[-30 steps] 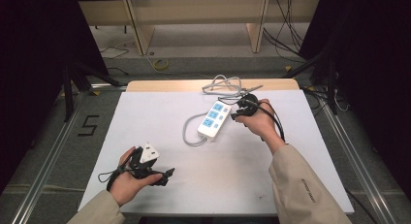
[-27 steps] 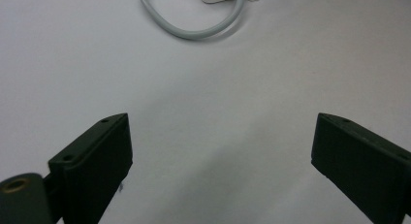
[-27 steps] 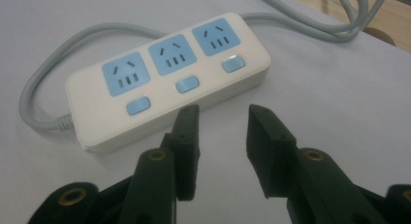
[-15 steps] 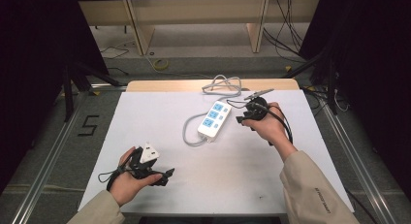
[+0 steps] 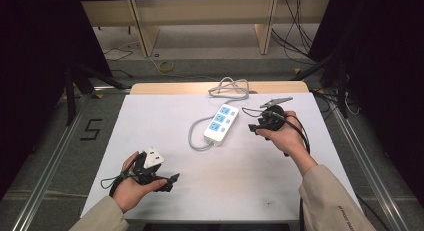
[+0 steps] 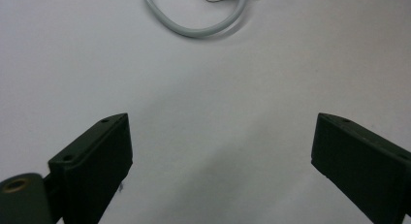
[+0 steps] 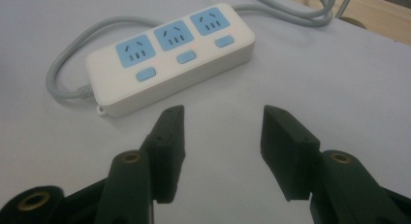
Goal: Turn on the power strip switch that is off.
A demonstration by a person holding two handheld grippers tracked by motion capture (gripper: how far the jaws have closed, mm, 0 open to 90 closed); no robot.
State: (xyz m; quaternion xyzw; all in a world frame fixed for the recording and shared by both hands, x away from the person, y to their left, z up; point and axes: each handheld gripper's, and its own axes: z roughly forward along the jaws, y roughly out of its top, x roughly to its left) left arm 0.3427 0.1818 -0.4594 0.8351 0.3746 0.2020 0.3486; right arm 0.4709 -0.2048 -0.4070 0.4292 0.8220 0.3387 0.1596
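Observation:
A white power strip [image 5: 221,123] with three blue sockets lies mid-table, shown close up in the right gripper view [image 7: 169,56]. Its grey cable [image 5: 196,135] loops off its near end and runs to a coil [image 5: 229,87] at the far edge. My right gripper [image 5: 256,126] sits just right of the strip, pointing at it. Its jaws [image 7: 220,115] have just been opening and stand apart over bare table, short of the strip. My left gripper [image 5: 161,170] rests at the front left, its jaws [image 6: 220,136] wide open and empty, facing the cable loop [image 6: 203,27].
The white table top [image 5: 240,181] ends at a wooden strip [image 5: 170,88] along the far side. A small white block [image 5: 153,157] sits by the left hand; I cannot tell whether it belongs to that gripper. Shelving and loose cables lie on the floor beyond.
The right hand has drawn back to the right, away from the strip's far end, and its jaws have spread. The strip and the left hand have stayed put.

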